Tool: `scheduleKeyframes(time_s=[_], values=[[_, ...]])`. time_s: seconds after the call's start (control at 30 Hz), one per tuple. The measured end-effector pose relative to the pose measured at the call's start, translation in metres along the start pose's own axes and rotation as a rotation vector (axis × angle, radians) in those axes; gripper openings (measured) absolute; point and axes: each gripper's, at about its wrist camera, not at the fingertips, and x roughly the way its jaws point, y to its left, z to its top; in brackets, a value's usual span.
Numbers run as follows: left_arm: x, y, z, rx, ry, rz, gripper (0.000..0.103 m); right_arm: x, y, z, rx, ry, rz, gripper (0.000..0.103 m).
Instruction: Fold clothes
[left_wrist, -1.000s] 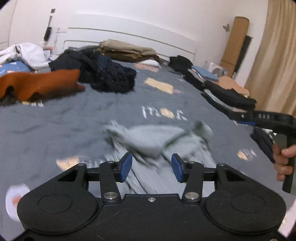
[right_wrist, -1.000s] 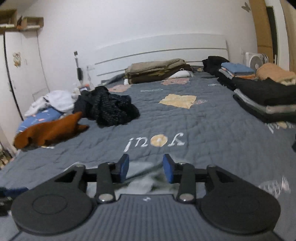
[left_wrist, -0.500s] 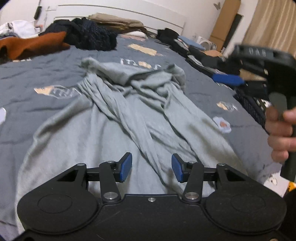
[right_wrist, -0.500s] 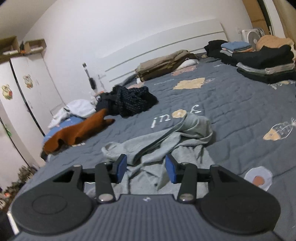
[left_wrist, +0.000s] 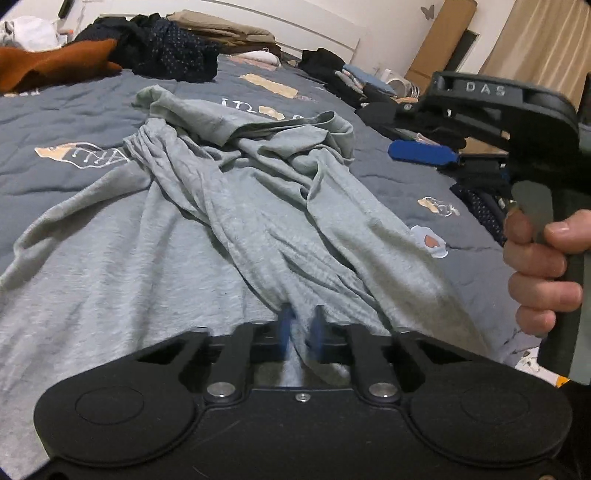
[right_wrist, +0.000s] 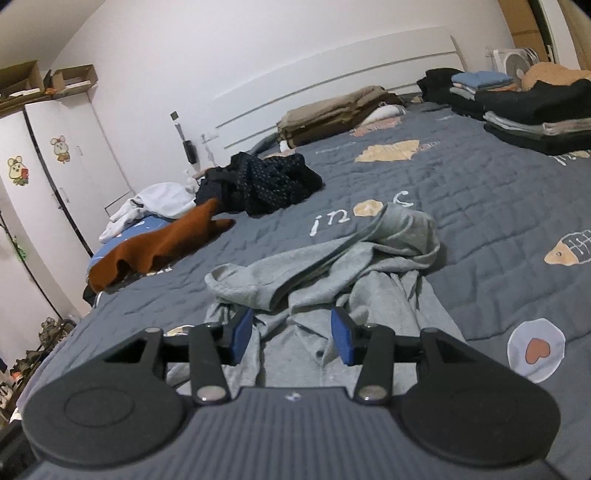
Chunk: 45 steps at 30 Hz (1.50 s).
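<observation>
A crumpled grey garment (left_wrist: 229, 206) lies spread on the dark grey quilted bed (left_wrist: 66, 110). My left gripper (left_wrist: 301, 332) is low over its near edge, with its blue pads blurred and close together on a ridge of the grey fabric. My right gripper (right_wrist: 291, 336) is open above the garment (right_wrist: 332, 273), empty, its blue pads apart. In the left wrist view the right gripper (left_wrist: 424, 151) hovers at the right, held by a hand (left_wrist: 539, 266).
A dark dotted clothes heap (right_wrist: 266, 181), an orange-brown garment (right_wrist: 155, 243) and white clothes (right_wrist: 155, 201) lie far left. Folded stacks (right_wrist: 535, 110) line the right side, and tan folded items (right_wrist: 332, 114) sit by the headboard. A white wardrobe (right_wrist: 48, 177) stands left.
My left gripper's pads have closed from wide open onto a fold of the grey garment. The right gripper stayed open and drew slightly nearer over the garment.
</observation>
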Motion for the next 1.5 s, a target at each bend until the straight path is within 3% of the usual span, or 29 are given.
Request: scheduleKeyframes(time_s=[0.17, 0.33, 0.43, 0.5, 0.6, 0.73, 0.93, 1.07, 1.27, 1.33, 1.37, 1.4, 1.5], values=[[-0.037, 0.020, 0.026, -0.052, -0.124, 0.022, 0.001, 0.005, -0.003, 0.002, 0.028, 0.010, 0.011, 0.046], [-0.091, 0.066, 0.061, -0.159, -0.230, 0.045, 0.001, 0.008, -0.002, 0.000, 0.038, 0.036, 0.022, 0.046], [-0.093, 0.078, 0.056, -0.203, -0.217, 0.058, 0.001, 0.010, -0.002, -0.001, 0.043, 0.045, 0.026, 0.046], [-0.078, 0.071, 0.048, -0.179, -0.159, 0.060, 0.002, 0.010, -0.002, -0.002, 0.048, 0.047, 0.022, 0.046], [-0.054, 0.051, 0.041, -0.120, -0.070, 0.021, 0.002, 0.009, -0.001, -0.002, 0.049, 0.047, 0.021, 0.046], [-0.038, 0.032, 0.029, -0.100, -0.037, -0.045, 0.004, 0.008, -0.001, -0.001, 0.045, 0.047, 0.024, 0.046], [-0.019, 0.022, 0.014, -0.078, 0.008, -0.066, 0.036, 0.008, 0.000, 0.000, 0.041, 0.048, 0.031, 0.046], [-0.012, 0.022, 0.012, -0.079, 0.020, -0.054, 0.037, 0.007, 0.000, 0.000, 0.039, 0.049, 0.034, 0.046], [-0.001, 0.023, 0.006, -0.145, 0.057, -0.097, 0.037, 0.008, 0.002, 0.000, 0.037, 0.057, 0.043, 0.046], [0.002, 0.021, 0.005, -0.157, 0.057, -0.119, 0.036, 0.009, 0.003, 0.000, 0.033, 0.061, 0.047, 0.046], [0.003, 0.020, 0.004, -0.158, 0.056, -0.126, 0.031, 0.009, 0.003, 0.000, 0.032, 0.063, 0.049, 0.046], [0.003, 0.018, 0.004, -0.148, 0.053, -0.125, 0.010, 0.009, 0.003, 0.000, 0.031, 0.065, 0.050, 0.046], [0.000, 0.014, 0.007, -0.114, 0.035, -0.118, 0.002, 0.009, 0.001, 0.000, 0.034, 0.068, 0.048, 0.046]])
